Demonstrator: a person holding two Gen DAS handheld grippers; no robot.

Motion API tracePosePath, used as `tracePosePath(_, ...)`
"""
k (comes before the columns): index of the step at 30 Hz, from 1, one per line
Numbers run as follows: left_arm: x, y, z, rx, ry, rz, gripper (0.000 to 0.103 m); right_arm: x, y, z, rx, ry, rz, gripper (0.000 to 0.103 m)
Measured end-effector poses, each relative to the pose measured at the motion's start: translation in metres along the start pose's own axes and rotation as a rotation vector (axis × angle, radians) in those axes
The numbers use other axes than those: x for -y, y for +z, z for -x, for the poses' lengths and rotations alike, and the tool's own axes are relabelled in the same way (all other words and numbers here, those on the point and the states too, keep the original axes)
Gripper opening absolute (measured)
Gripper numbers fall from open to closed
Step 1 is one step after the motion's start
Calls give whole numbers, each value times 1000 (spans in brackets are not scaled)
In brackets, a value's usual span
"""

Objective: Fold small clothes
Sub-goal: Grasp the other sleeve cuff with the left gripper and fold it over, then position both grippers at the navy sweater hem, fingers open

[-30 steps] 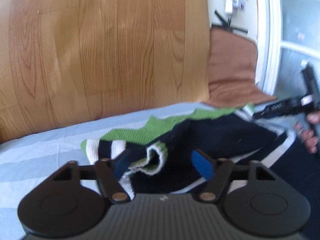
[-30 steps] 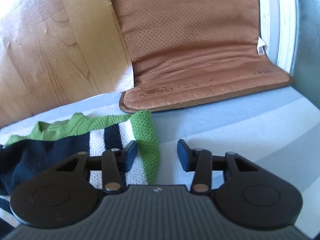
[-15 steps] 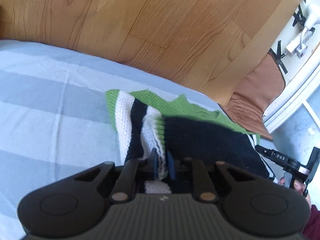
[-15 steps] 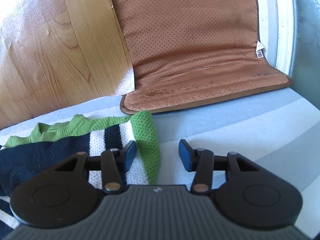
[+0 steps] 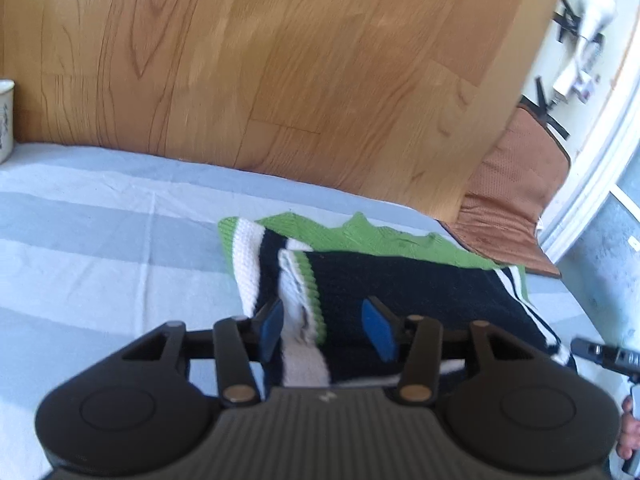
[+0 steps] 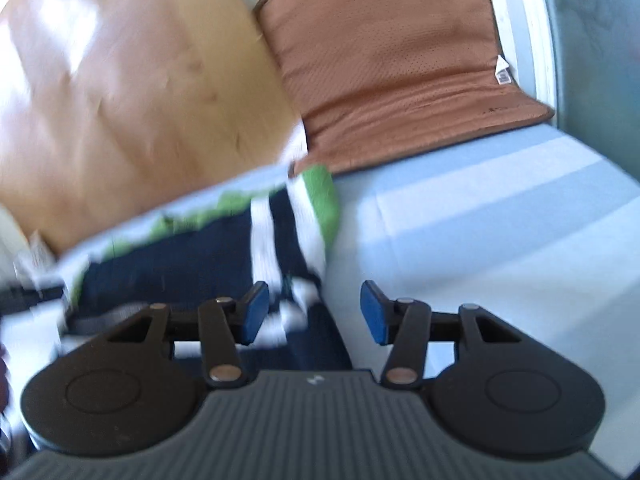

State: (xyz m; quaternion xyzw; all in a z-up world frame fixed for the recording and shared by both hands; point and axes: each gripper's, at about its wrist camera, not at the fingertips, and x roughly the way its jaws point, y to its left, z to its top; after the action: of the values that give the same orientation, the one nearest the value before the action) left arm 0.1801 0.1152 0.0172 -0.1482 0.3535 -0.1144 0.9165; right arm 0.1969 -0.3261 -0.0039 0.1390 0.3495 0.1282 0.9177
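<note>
A small knit sweater point(image 5: 400, 284), navy with green and white stripes, lies on the blue striped sheet point(image 5: 100, 240). One sleeve with a white and green cuff point(image 5: 298, 280) lies folded over the navy body. My left gripper point(image 5: 324, 326) is open, its pads on either side of that cuff, not gripping it. In the right wrist view the sweater point(image 6: 192, 256) is blurred. My right gripper point(image 6: 314, 312) is open over the sweater's striped right edge point(image 6: 308, 220).
A brown perforated cushion point(image 6: 400, 60) lies beyond the sheet's far edge on the wooden floor point(image 5: 280, 60). A white mug point(image 5: 6, 120) stands at the far left. A white door frame point(image 5: 592, 184) is on the right.
My left gripper was shut on the sleeve cuff half a second ago; now it has opened and the cuff lies on the navy body. My right gripper has pulled back and shifted.
</note>
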Motion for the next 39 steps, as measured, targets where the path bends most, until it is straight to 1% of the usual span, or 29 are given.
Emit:
tracePosePath(1,5,-7,6,-2,-2,-7,48,0,-2,3,2,-2,12,53)
tracePosePath(3,16,-25,17,-21,-8,-27,49,2,2,5,16,-4,-4,54)
tracePosePath(5,25,-49,32,-38,-13,-46,50,3,13,-1,42,9,-20,55)
tracePosePath(6,29,-61,40,-44,-17,-52,51,3,18,-9,40,19,-12,57)
tracePosePath(8,33,-82,56,-57,-14,-50,52,-2,26,-31,23,-2,5,58)
tracePosePath(10,34,-100,71,-66,2,-46,52,-7,29,-56,-35,11,25,57)
tracePosePath(11,34,-107,78,-69,11,-45,52,-9,27,-68,-77,12,29,41)
tracePosePath(12,35,-113,86,-64,14,-48,52,-11,26,-71,-59,-4,55,16)
tracePosePath(13,36,-117,94,-61,16,-49,52,-10,27,-71,-57,-7,56,15)
tracePosePath(14,36,-121,100,-59,27,-49,52,-3,29,-69,-50,-5,6,12)
tracePosePath(16,36,-128,112,-54,56,-51,53,16,29,-67,-37,-22,-93,12)
tracePosePath(17,35,-131,116,-59,67,-47,53,20,28,-67,-32,-9,-113,12)
tracePosePath(19,33,-138,124,-72,87,-35,53,13,25,-63,-26,-11,-78,15)
tracePosePath(20,33,-142,128,-77,93,-32,53,11,23,-59,-29,1,-71,21)
tracePosePath(21,32,-146,133,-80,95,-29,53,12,22,-53,-34,18,-81,29)
tracePosePath(23,32,-153,147,-78,86,-20,55,19,20,-33,-19,66,-122,40)
tracePosePath(25,30,-163,163,-71,64,-1,58,22,14,-9,4,96,-128,40)
tracePosePath(27,30,-174,179,-67,31,27,59,26,3,15,8,128,-118,40)
tracePosePath(29,29,-186,192,-67,-8,47,60,29,-12,37,-9,159,-100,40)
tracePosePath(32,32,-202,205,-76,-61,74,64,28,-36,63,-50,202,-70,43)
tracePosePath(34,34,-211,208,-90,-88,84,65,26,-52,74,-76,205,-63,44)
tracePosePath(36,38,-218,208,-105,-102,86,65,19,-70,84,-82,188,-31,44)
tracePosePath(37,40,-222,208,-106,-95,81,63,15,-77,87,-76,173,-12,44)
tracePosePath(39,41,-228,210,-108,-95,80,63,8,-91,97,-41,149,16,43)
